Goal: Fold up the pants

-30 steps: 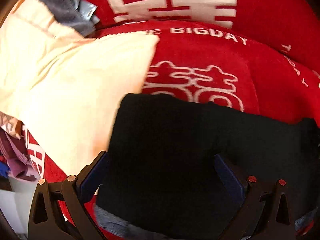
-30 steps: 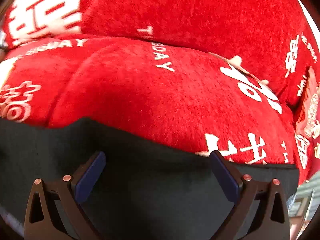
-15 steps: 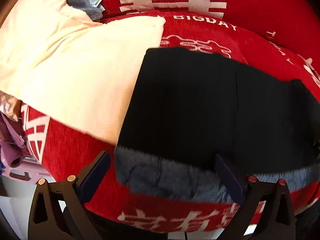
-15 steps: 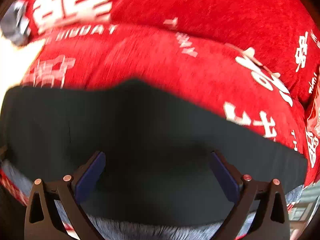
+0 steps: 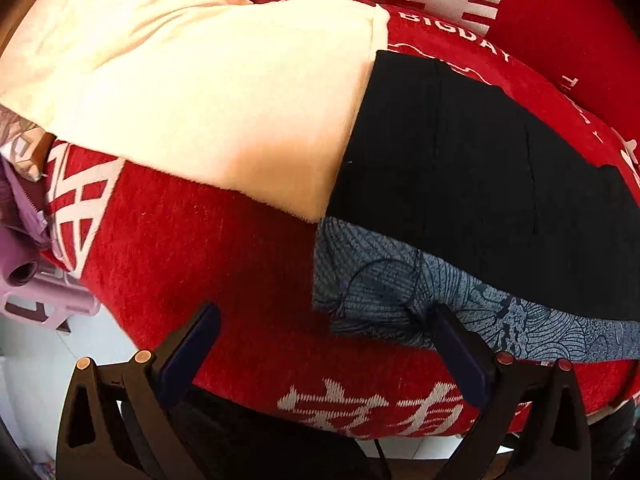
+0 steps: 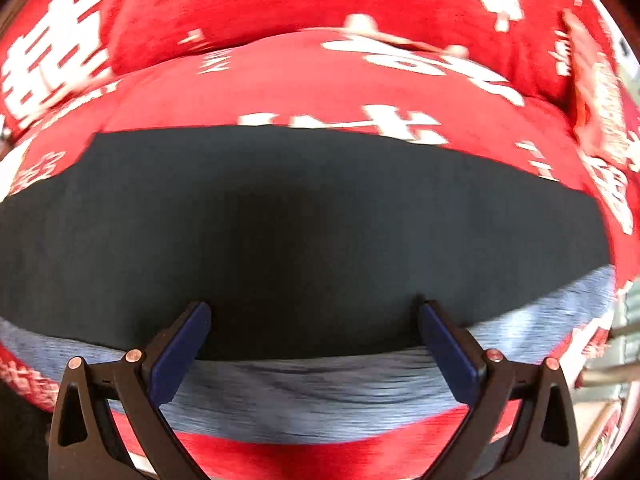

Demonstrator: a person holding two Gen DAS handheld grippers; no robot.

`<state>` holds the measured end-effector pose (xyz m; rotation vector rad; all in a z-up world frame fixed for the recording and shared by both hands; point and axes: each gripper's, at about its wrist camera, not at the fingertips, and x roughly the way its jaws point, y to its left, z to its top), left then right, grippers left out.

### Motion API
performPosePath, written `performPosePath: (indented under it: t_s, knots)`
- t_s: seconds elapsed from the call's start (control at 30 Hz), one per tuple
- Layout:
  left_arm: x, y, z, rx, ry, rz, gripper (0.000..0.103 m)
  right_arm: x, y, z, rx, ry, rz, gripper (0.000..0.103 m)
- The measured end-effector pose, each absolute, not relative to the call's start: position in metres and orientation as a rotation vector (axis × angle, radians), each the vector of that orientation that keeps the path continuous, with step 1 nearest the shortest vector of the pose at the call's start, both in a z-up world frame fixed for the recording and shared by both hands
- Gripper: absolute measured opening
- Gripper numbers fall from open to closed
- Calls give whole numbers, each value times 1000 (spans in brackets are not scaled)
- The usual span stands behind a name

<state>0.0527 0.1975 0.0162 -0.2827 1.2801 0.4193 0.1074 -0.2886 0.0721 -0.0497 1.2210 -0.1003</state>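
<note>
Black pants (image 5: 472, 168) lie flat and folded on a red sofa seat, on top of a grey-blue patterned cloth (image 5: 400, 300) that sticks out along their near edge. In the right wrist view the pants (image 6: 304, 232) span the frame, with the grey-blue cloth (image 6: 320, 392) below them. My left gripper (image 5: 324, 344) is open and empty, in front of the sofa's near edge, left of the pants' corner. My right gripper (image 6: 312, 336) is open and empty, just above the pants' near edge.
A cream cloth (image 5: 208, 92) lies folded left of the pants, touching their left edge. The red cushions (image 6: 320, 80) carry white characters. Purple clothing and a lilac stool (image 5: 28, 280) sit at the far left, beside the white floor.
Both grippers have drawn back and up from the pants. The pants now lie flat on the seat, and the grey-blue cloth under them has come into view.
</note>
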Motion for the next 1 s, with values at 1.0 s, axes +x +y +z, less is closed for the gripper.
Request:
performPosePath:
  t_s: [1.0]
  knots:
    - [120, -9, 15, -60, 1361, 96, 103, 86, -518, 57, 241, 1160, -215, 103]
